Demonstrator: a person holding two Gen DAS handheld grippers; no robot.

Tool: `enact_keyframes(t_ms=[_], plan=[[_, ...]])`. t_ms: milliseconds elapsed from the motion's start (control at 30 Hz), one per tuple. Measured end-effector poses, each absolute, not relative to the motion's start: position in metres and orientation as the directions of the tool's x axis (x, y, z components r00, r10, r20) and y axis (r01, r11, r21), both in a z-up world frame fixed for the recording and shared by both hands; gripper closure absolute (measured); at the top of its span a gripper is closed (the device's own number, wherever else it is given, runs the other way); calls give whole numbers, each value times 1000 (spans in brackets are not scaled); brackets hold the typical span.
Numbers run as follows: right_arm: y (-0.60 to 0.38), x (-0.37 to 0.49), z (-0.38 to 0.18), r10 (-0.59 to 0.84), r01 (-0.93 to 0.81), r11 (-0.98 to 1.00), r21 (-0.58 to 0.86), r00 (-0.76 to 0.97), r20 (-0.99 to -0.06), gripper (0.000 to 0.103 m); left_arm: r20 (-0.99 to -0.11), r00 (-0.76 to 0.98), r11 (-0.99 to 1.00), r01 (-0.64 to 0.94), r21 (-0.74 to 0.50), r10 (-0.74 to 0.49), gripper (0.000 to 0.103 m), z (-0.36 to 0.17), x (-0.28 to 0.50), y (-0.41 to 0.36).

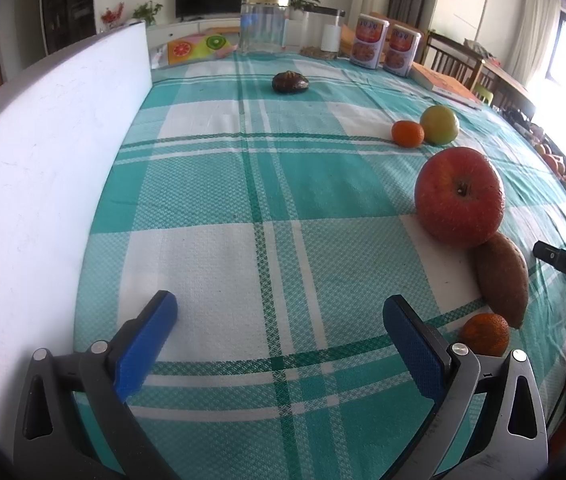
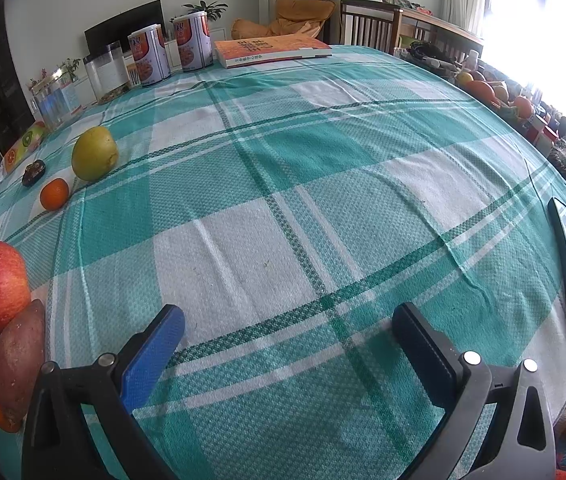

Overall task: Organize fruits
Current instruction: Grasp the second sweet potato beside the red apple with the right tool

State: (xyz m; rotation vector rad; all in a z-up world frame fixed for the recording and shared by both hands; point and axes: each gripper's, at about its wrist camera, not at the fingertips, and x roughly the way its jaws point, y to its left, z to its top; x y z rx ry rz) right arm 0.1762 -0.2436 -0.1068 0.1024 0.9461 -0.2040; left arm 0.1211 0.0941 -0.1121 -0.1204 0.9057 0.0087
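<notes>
Red apple (image 1: 459,197), sweet potato (image 1: 503,280) and two oranges lie loose on the checked tabletop (image 1: 243,200), both the left claw (image 1: 279,312) and right claw (image 2: 289,322) spread empty, so gathering seems unstarted; next likely reaching rightward for the apple.

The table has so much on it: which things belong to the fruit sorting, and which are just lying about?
For the job: red apple, green apple, small orange, near orange.

Just lying about: sweet potato, two cans, glass jar, book, dark mushroom-like lump.
</notes>
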Motion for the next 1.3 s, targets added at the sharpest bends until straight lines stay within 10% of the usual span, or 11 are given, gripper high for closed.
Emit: enact_keyframes(t_ms=[267,333,500,967,1300], plan=[[-249,162,-96,45,156,970,186,636,-771,3,-786,617,994,-59,-97,-40,1,-112,121,93],[-235,153,-84,236,0,949,315,664,-710,30,-788,615,994,-59,-90,-35,1,-113,122,93],[-177,149,-75,484,-187,866,463,544,-685,41,-792,610,996,-60,-73,-22,1,-113,122,91],[-115,169,-94,346,-236,932,275,352,-870,60,-791,611,995,-60,-75,-23,1,-114,122,91],[-201,149,-93,118,-69,993,96,538,-835,60,-796,605,997,-61,-52,-5,1,-114,123,88]])
